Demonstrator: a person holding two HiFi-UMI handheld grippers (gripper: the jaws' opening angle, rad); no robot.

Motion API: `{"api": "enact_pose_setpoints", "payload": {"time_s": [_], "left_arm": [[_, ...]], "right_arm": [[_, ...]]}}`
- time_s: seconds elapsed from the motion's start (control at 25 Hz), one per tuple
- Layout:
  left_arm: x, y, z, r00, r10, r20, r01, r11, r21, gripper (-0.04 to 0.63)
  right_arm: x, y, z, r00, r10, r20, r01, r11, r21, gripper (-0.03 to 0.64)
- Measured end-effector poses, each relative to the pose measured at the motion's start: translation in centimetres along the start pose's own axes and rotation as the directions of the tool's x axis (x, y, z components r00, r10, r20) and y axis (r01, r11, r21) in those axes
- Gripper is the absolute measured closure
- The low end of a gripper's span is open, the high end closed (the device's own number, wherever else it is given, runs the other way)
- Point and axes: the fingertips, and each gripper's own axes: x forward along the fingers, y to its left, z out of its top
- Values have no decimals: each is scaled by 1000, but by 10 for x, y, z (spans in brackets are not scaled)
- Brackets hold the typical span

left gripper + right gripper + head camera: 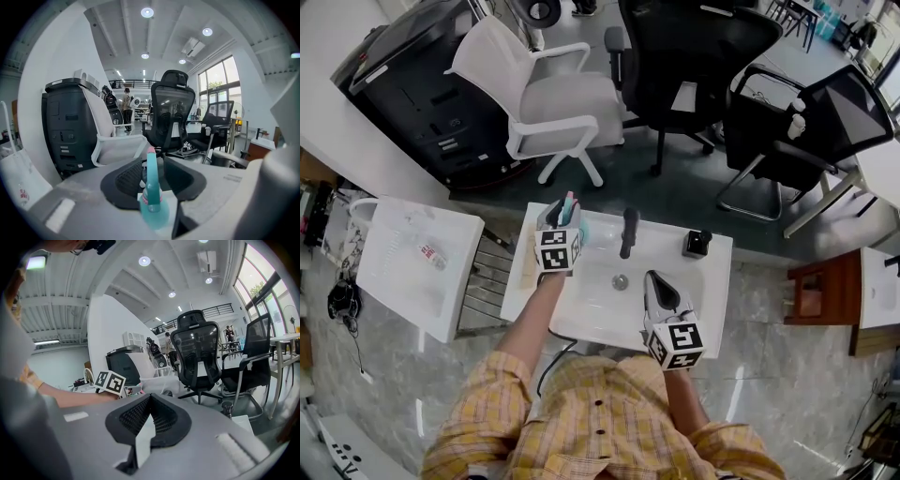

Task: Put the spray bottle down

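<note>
Teal spray bottle [151, 199] stands upright between the open left tongs [153, 161]; the right tongs [149, 399] are closed, empty.

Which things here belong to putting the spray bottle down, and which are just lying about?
Job: spray bottle, left gripper open around it, sink.
Lying about: right gripper, faucet, white chair, black chair.
</note>
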Motion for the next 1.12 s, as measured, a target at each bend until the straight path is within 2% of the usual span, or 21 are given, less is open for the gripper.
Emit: {"api": "enact_pose_setpoints", "payload": {"time_s": [0.4,0.56,0.8,1.12], "left_arm": [[-68,-13,13,998,6,63,-5,1000,-15,463],[-105,-17,15,995,3,99,1,999,-43,493],[-167,-19,15,989,5,151,2,999,-49,591],[-238,-26,15,983,-27,183,40,997,-66,597]], "right_arm": [[-24,27,2,1000,4,25,-4,1000,-8,615],[-29,40,3,1000,6,30,-6,1000,-8,615],[-42,72,7,998,25,49,-24,1000,-17,615],[-64,109,10,998,15,62,-14,999,-31,615]]}}
